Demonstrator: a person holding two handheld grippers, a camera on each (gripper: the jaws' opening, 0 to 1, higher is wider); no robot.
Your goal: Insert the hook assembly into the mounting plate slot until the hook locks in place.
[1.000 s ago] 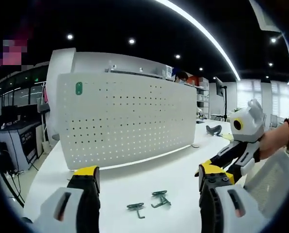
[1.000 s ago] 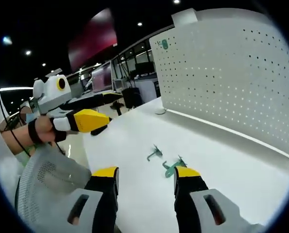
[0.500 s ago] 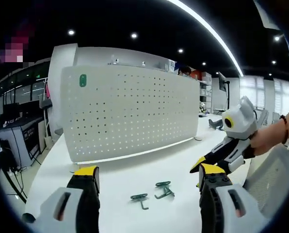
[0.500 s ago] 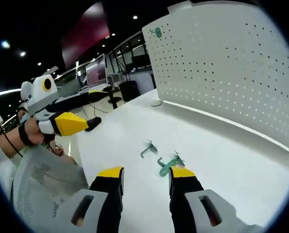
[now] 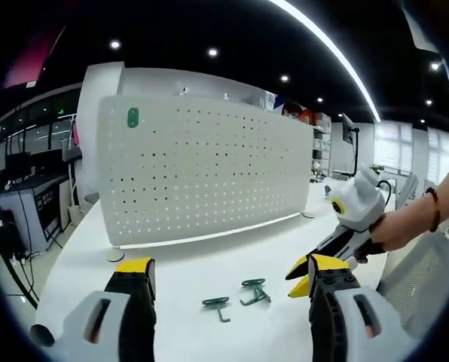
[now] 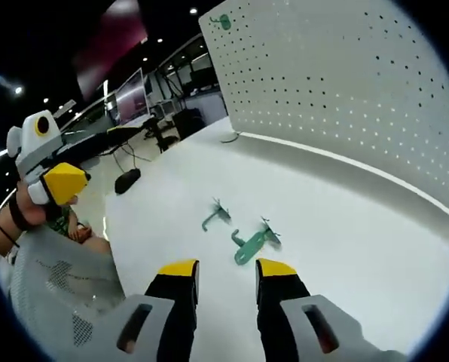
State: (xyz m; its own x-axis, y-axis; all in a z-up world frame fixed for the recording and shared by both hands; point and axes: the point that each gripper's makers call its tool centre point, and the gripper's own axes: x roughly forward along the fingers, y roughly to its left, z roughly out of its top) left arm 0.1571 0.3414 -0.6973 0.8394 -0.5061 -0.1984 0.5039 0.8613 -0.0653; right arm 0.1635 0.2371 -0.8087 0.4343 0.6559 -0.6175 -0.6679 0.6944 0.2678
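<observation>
While two green hooks are lying mid-table, the right gripper is hovering close, jaws slightly apart. The left gripper is gaping wide.

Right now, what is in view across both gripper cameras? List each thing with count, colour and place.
Perforated pegboard panel: one, white, upright at the table's far side.
Small oval tag: one, green, upper corner of the panel.
Metal hooks: two, green, lying apart on the table, one nearer the right gripper, one beyond it.
Table: one, white.
Mesh chair back: one, grey, at the table edge.
Left gripper: yellow-tipped jaws apart, empty.
Right gripper: yellow-tipped jaws apart, empty, before the nearer hook.
Person's hand: holding the right gripper.
</observation>
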